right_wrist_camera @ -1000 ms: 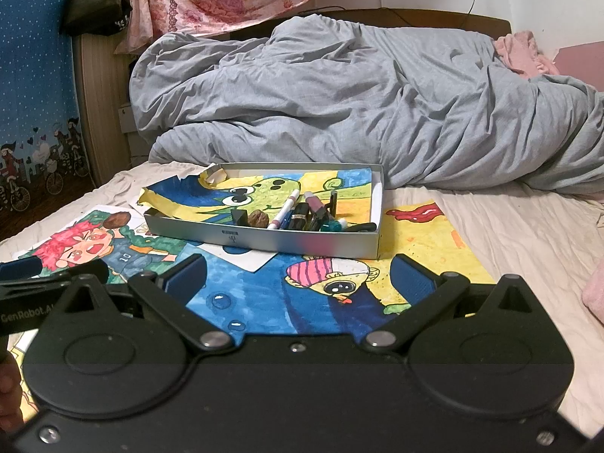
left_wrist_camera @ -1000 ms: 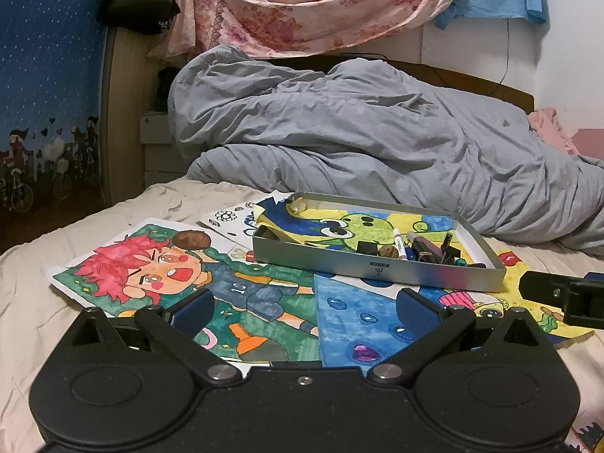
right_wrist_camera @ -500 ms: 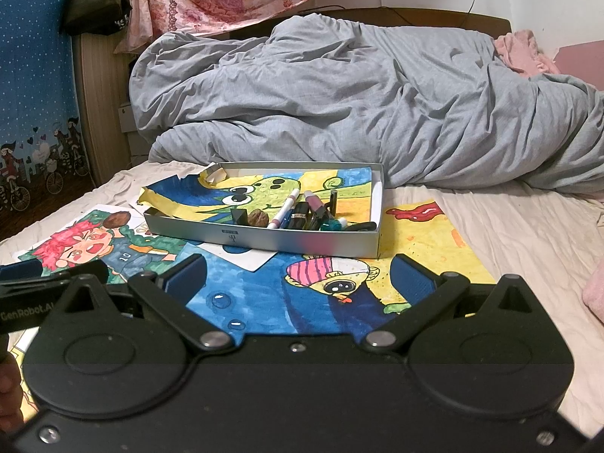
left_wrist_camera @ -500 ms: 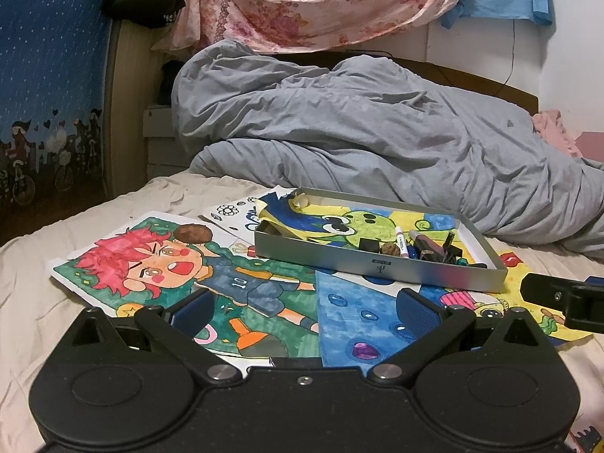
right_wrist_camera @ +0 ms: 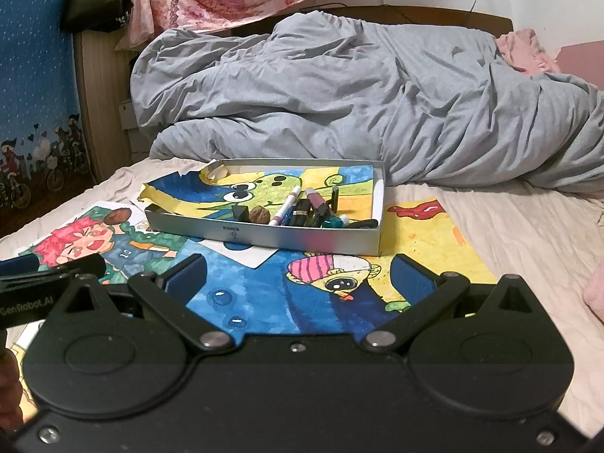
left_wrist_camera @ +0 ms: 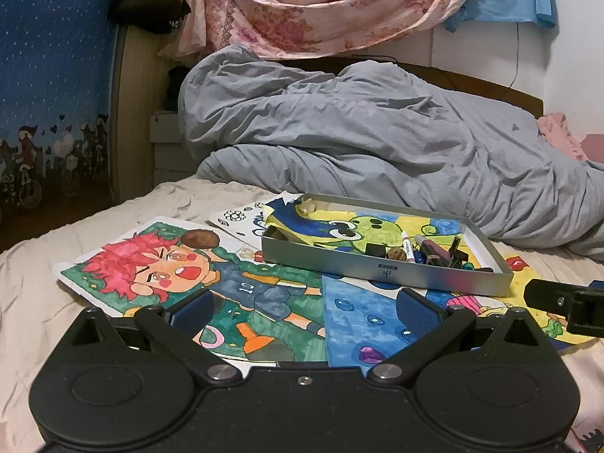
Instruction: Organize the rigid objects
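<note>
A shallow grey metal tray [left_wrist_camera: 385, 270] [right_wrist_camera: 264, 232] stands on coloured drawings on the bed. It holds a frog drawing and, at its right end, a white marker [right_wrist_camera: 285, 205], a walnut [right_wrist_camera: 258, 213] and several small dark items [left_wrist_camera: 439, 253]. My left gripper [left_wrist_camera: 304, 305] is open and empty, low over the drawings in front of the tray. My right gripper [right_wrist_camera: 300, 277] is open and empty, just in front of the tray's right half. The right gripper shows at the right edge of the left wrist view [left_wrist_camera: 566, 305].
A red-haired cartoon drawing [left_wrist_camera: 162, 268] and a blue and yellow drawing [right_wrist_camera: 426, 241] lie flat around the tray. A rumpled grey duvet [left_wrist_camera: 377, 136] fills the bed behind it. A wooden headboard [right_wrist_camera: 94, 75] and blue curtain [left_wrist_camera: 49, 75] are at the left.
The left wrist view has shifted a little, so the tray and drawings sit slightly lower and to the right. The right gripper has barely moved. Both stay open.
</note>
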`<state>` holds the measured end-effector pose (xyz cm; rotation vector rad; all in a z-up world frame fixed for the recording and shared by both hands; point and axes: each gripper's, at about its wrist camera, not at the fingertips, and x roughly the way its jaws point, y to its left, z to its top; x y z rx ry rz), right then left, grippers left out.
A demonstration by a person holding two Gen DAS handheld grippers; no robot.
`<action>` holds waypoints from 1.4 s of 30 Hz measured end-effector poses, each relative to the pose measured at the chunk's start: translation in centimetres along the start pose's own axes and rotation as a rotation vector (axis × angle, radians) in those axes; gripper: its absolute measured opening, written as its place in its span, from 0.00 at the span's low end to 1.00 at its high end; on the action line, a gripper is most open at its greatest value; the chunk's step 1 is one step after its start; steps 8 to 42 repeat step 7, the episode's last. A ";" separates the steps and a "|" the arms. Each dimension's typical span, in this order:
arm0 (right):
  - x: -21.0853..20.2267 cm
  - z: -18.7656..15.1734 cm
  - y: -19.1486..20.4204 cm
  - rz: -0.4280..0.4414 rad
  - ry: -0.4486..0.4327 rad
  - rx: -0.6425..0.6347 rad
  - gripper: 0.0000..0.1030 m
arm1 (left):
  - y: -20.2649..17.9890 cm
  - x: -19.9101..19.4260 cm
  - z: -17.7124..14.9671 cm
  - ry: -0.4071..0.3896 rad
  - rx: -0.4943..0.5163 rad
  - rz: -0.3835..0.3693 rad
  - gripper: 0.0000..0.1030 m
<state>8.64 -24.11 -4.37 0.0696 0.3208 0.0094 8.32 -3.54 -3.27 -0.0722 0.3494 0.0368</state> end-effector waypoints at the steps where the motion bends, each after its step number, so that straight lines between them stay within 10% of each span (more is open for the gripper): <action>1: 0.0 0.0 0.0 0.000 0.001 0.000 1.00 | 0.0 0.0 0.0 0.002 -0.001 0.001 0.99; 42: 0.0 0.0 0.0 0.002 0.006 -0.005 0.99 | 0.1 0.0 0.0 0.005 -0.004 0.004 0.99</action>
